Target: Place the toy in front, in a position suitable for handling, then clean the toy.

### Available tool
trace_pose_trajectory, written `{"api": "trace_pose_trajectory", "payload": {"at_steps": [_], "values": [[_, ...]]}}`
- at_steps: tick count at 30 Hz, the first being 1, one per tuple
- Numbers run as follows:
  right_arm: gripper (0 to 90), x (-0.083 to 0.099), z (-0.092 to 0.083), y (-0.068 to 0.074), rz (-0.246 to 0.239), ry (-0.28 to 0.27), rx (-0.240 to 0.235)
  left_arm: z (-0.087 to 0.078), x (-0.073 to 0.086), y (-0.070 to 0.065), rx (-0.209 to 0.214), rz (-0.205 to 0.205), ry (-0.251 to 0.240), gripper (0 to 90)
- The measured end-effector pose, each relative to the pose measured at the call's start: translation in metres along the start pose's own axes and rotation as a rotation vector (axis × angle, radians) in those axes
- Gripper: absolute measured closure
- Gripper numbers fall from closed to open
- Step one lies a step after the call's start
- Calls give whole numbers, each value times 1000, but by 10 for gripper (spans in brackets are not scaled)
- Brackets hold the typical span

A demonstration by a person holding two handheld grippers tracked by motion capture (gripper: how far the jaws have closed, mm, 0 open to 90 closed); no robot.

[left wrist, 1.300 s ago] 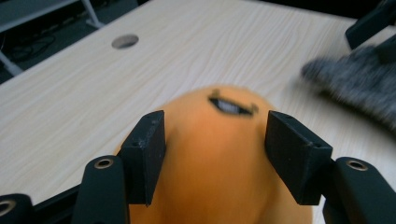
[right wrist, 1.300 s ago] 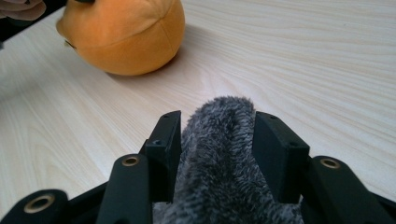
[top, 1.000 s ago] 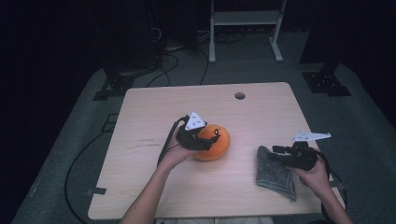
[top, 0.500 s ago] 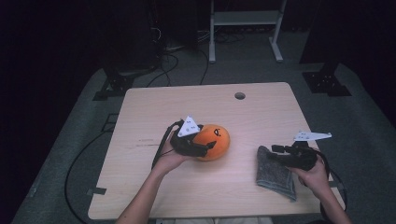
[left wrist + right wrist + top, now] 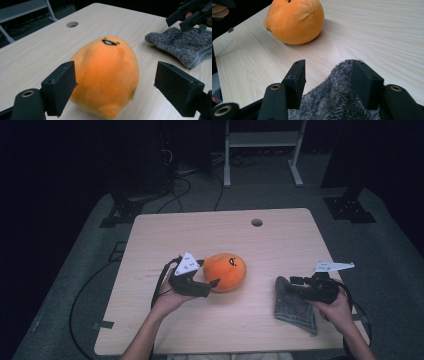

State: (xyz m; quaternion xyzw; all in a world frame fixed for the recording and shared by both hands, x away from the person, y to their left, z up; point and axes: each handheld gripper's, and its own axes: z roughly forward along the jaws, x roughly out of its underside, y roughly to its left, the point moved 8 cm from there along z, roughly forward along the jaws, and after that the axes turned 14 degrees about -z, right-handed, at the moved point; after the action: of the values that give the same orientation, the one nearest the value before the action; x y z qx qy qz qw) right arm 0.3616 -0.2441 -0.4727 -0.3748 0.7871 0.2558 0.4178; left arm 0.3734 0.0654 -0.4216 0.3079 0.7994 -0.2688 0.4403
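Item, left gripper: I hold it low over the table, palm up under its body, forearm coming in from the near edge and angled toward the centre. Its jaws point at the orange plush toy and have just been opening; in the left gripper view they stand wide, one pad close beside the toy's flank, the other clear of it, nothing pressed

Item, orange plush toy: sits on the table near its middle, small black face on its upper far side, just beyond the left gripper

Item, right gripper: I hold it level at the right of the table, hand behind it, wrist near the table's right edge. Its jaws have just been opening too; in the right gripper view they stand apart over the grey cloth, a raised fold of it between the pads, whether touching I cannot tell

Item, grey cloth: lies flat at the table's near right, well apart from the toy
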Motion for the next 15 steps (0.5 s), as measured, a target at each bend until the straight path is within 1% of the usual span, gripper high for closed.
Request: {"api": "trace_pose_trajectory", "payload": {"at_steps": [5,10,11,15], "values": [[445,2,0,1,-1,7,0,-8,7,3,-13,-1,5,156],[441,2,-1,1,-1,8,0,-16,10,2,-13,-16,-14,151],[441,3,-1,1,-1,10,1,-18,12,3,-16,-12,-10,151],[440,2,-2,1,1,8,1,-22,19,7,-27,-30,-9,143]]}}
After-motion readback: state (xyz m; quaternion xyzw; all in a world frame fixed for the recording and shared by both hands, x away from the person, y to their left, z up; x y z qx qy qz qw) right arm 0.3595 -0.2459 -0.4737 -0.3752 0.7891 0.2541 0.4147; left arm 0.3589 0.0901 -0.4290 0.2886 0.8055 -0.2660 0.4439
